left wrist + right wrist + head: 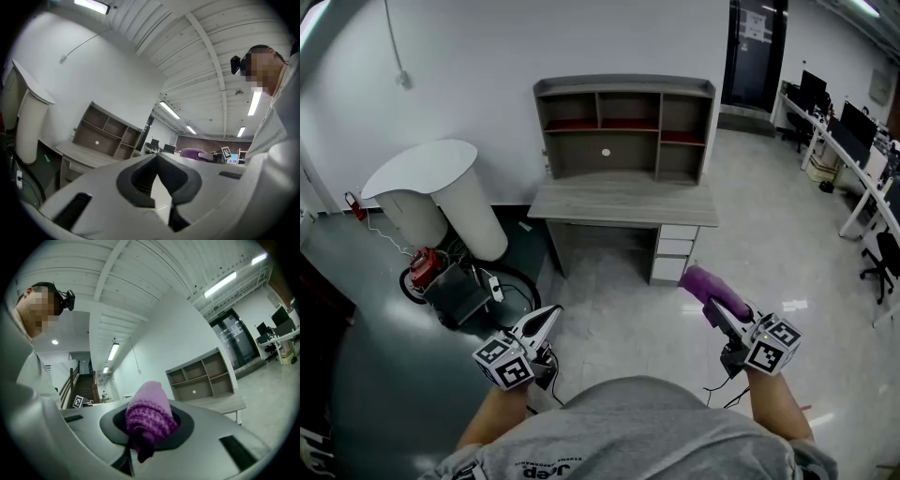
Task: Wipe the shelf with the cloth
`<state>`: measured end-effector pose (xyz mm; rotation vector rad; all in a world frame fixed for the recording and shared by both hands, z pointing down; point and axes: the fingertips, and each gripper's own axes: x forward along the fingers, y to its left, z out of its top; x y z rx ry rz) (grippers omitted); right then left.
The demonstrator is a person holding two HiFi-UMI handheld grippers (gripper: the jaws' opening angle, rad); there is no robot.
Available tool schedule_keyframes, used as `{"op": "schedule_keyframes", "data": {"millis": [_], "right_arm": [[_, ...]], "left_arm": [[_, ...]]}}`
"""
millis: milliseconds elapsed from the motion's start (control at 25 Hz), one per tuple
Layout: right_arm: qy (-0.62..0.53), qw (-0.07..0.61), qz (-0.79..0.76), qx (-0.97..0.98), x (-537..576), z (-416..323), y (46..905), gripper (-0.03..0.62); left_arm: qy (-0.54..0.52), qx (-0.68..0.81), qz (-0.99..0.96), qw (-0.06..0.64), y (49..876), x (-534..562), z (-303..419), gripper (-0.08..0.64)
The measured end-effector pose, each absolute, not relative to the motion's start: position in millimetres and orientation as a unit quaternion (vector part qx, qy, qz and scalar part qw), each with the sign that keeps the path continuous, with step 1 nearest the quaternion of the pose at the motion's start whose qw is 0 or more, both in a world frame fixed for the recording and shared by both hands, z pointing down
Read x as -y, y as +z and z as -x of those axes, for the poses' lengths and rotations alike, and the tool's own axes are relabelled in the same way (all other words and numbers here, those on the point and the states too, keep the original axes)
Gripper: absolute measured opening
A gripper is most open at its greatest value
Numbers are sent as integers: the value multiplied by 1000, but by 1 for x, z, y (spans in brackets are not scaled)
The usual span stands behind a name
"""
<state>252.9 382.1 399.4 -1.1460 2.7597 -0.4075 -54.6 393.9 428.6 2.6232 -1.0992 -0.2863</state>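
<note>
right gripper (718, 302) clamped on cloth (707, 283) — left gripper (551, 315) closed, empty; shelf (623, 127) well ahead, white table (422, 169) beside it.

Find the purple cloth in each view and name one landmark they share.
Head view: purple cloth, lower right of centre.
Left gripper view: purple cloth, small, right of centre, far off.
Right gripper view: purple cloth, bottom centre, clamped between the jaws.
Shared landmark: the shelf desk against the white wall.
</note>
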Motion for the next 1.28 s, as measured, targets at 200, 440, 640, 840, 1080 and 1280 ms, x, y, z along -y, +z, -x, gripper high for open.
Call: {"op": "schedule_keyframes", "data": {"millis": [200,440,640,840,1080,1280], "right_arm": [[-137,49,361,-921,-379,-278,407,87],[-149,42,344,-926,-344,-273,419,89],[-156,30,334,-929,-274,-230,430,89],[-134,31,330,-934,-160,-160,426,89],[-132,40,336,-932,2,-59,401,89],[-135,30,343,-929,101,-23,393,89]], "left_arm": [[-107,374,-908,158,437,-389,8,12],[-98,374,-907,165,448,-363,2,12],[-107,377,-902,179,465,-297,38,12],[-122,362,-905,186,486,-179,102,12],[-109,325,-924,169,457,-14,183,12],[-113,327,-923,171,443,87,225,12]]}}
